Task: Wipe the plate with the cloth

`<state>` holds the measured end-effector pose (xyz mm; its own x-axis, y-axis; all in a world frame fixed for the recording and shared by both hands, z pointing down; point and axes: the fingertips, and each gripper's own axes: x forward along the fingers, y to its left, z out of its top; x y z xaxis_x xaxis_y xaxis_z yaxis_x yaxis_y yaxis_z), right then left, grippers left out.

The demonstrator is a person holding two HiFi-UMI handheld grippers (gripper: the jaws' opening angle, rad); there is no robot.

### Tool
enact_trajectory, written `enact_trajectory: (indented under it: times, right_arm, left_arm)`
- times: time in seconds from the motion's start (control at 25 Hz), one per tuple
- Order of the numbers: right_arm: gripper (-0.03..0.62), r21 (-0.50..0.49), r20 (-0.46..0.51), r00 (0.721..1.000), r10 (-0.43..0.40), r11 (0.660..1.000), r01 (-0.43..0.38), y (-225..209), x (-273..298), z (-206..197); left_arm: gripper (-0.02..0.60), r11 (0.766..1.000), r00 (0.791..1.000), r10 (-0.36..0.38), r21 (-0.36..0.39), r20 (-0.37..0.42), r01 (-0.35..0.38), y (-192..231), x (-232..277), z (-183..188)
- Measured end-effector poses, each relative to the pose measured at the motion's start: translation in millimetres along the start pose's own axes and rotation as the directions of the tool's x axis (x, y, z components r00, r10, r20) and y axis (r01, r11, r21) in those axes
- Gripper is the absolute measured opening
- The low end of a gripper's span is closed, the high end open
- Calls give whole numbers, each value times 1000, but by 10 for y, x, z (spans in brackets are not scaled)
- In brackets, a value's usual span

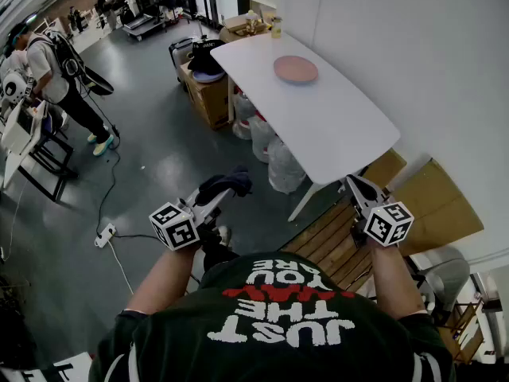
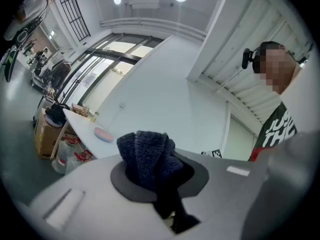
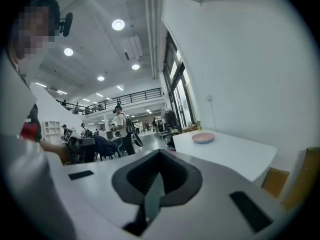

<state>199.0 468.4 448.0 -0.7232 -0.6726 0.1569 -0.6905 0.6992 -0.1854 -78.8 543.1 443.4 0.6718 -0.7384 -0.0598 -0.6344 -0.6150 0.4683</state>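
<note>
One plate (image 1: 296,69), one cloth (image 1: 225,185), one table (image 1: 334,126)

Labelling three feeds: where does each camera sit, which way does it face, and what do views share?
Head view: on the head, steeply down at the table; shows shirt, left gripper, right gripper.
Left gripper view: on that gripper, along jaws shut on the cloth; shirt at right.
Right gripper view: on that gripper, along shut empty jaws; shirt at left.
Shared: the plate, in all three.
</note>
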Motion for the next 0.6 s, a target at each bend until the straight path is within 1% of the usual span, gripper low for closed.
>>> enact_trajectory:
  times: [0.24, 0.44, 0.6]
  right_arm:
    - [0, -2, 0, 1000, 7, 1000, -7, 23, -35, -3]
    - [0, -56, -21, 1000, 5, 998, -6, 81, 16, -8]
    - [0, -38, -10, 1000, 8, 999, -8, 49, 41, 2]
  left_arm:
    - [49, 999, 999, -34, 24, -2, 34, -33, 32, -3]
    - [49, 999, 999, -44, 13, -9, 44, -25, 58, -12]
    - [49, 999, 999, -43, 10, -11, 43, -1, 80, -23]
